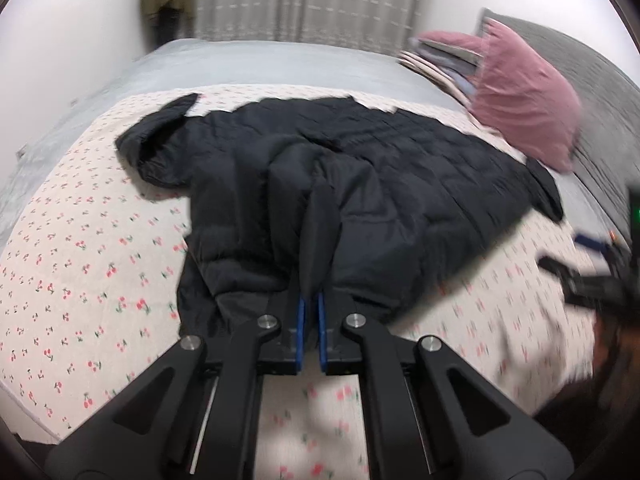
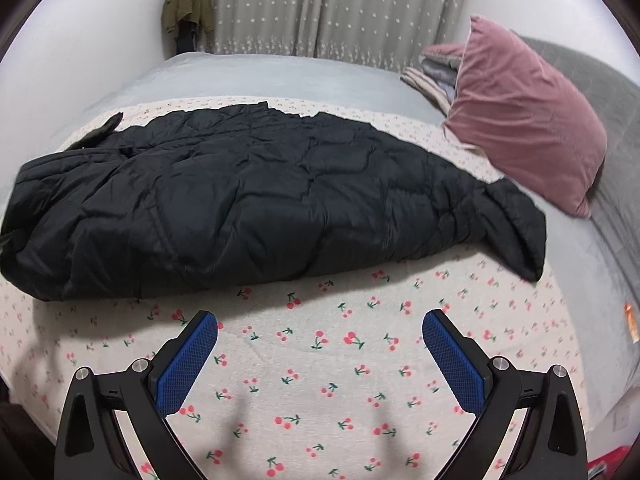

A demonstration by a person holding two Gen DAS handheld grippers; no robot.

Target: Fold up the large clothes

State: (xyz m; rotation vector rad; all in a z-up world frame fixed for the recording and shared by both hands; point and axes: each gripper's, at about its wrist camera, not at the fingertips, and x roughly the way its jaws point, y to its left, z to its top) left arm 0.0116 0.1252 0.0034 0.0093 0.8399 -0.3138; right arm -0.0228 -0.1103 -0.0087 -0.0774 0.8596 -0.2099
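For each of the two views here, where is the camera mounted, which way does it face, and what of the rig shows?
Left wrist: on the left gripper, facing across the bed at the black jacket; jaws shut on its fabric, right gripper blurred at the right edge.
Right wrist: on the right gripper, low over the cherry-print sheet, jaws open and empty, facing the jacket.
Shared: jacket, pink pillow, curtain.

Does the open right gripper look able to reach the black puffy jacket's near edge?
Probably yes: the right gripper hangs open before the black puffy jacket, with only bare cherry-print sheet between them.
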